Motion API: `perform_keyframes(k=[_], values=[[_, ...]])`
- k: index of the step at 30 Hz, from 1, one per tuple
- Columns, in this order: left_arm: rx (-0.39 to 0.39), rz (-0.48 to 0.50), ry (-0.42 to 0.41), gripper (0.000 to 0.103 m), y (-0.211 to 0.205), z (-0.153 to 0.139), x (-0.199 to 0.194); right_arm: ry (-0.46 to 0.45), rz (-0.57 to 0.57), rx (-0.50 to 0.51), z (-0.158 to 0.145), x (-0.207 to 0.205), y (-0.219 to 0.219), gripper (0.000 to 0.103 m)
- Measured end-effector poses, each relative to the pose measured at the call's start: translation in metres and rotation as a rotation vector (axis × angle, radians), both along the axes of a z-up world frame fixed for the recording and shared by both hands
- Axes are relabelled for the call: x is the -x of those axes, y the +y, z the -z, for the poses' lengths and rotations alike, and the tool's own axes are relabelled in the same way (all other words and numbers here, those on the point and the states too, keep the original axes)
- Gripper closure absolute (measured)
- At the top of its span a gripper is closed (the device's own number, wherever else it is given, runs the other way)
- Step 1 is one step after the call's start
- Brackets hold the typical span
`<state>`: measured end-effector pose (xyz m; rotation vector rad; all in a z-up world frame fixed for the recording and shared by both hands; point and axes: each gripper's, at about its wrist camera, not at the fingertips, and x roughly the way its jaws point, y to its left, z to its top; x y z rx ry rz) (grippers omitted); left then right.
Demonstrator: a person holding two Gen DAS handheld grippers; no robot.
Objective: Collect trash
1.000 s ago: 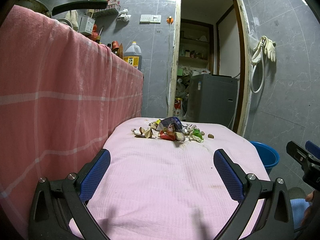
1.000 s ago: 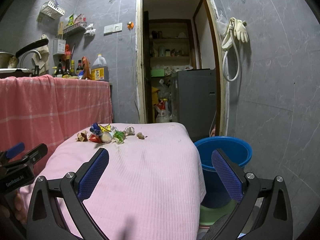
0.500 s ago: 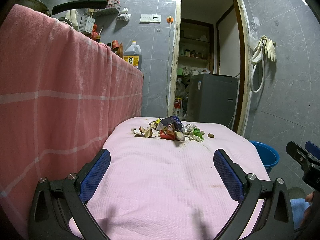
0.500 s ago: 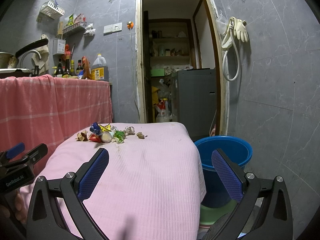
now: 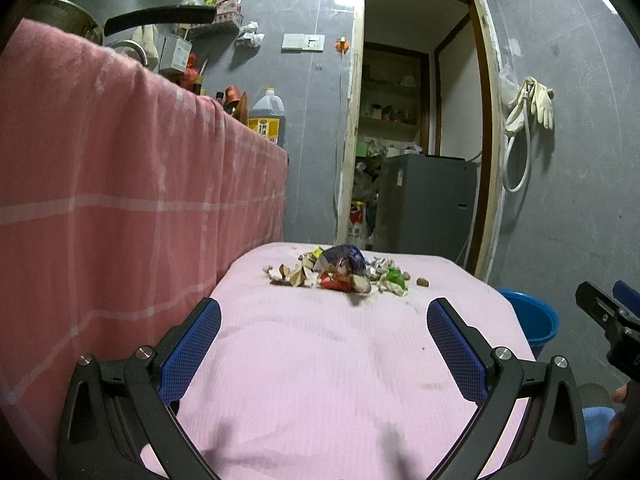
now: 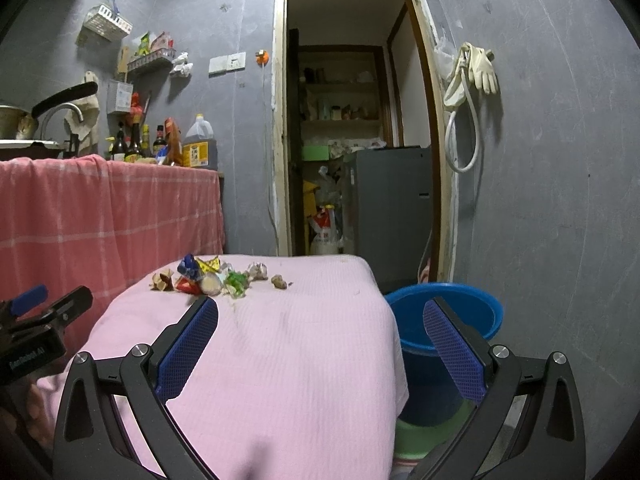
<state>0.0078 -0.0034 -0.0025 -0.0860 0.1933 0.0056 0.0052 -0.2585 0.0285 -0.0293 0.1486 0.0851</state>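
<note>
A small heap of trash (image 5: 340, 270) lies at the far end of a table under a pink cloth (image 5: 328, 360): crumpled wrappers in blue, red, yellow and green, plus brown scraps. The right wrist view shows the same trash heap (image 6: 208, 276) on the pink cloth (image 6: 288, 360) at far left. My left gripper (image 5: 324, 320) hovers over the near part of the table, open and empty. My right gripper (image 6: 320, 322) is open and empty too, above the table's near right edge. A blue bucket (image 6: 448, 320) stands on the floor to the right of the table.
A counter draped in a pink-red checked cloth (image 5: 120, 208) rises along the left, with bottles and an oil jug (image 6: 200, 144) on top. Behind the table an open doorway shows a grey appliance (image 6: 388, 208). A hose and gloves (image 6: 472, 76) hang on the right wall.
</note>
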Motion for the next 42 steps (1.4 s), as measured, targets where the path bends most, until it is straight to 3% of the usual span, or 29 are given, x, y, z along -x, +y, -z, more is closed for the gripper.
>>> perform_keyframes(k=[11, 25, 30, 36, 39, 42], values=[[0.028, 0.005, -0.023, 0.002, 0.000, -0.020, -0.026, -0.089, -0.025, 0.021, -0.023, -0.024, 0.003, 0.000], [0.029, 0.020, 0.087, 0.002, -0.003, -0.036, -0.117, -0.172, -0.061, -0.037, -0.056, -0.108, -0.003, 0.000], [0.021, 0.033, 0.164, 0.002, -0.004, -0.030, -0.148, -0.083, -0.102, -0.060, -0.056, -0.154, -0.004, 0.000], [0.023, 0.050, 0.236, 0.003, -0.002, -0.018, -0.168, 0.075, -0.148, -0.051, -0.032, -0.194, 0.002, 0.000], [0.032, 0.076, 0.256, 0.011, -0.002, -0.015, -0.172, 0.139, -0.145, 0.013, -0.019, -0.204, 0.009, 0.000], [0.033, 0.101, 0.275, 0.026, -0.005, -0.010, -0.174, 0.189, -0.166, 0.041, -0.007, -0.211, 0.012, 0.000]])
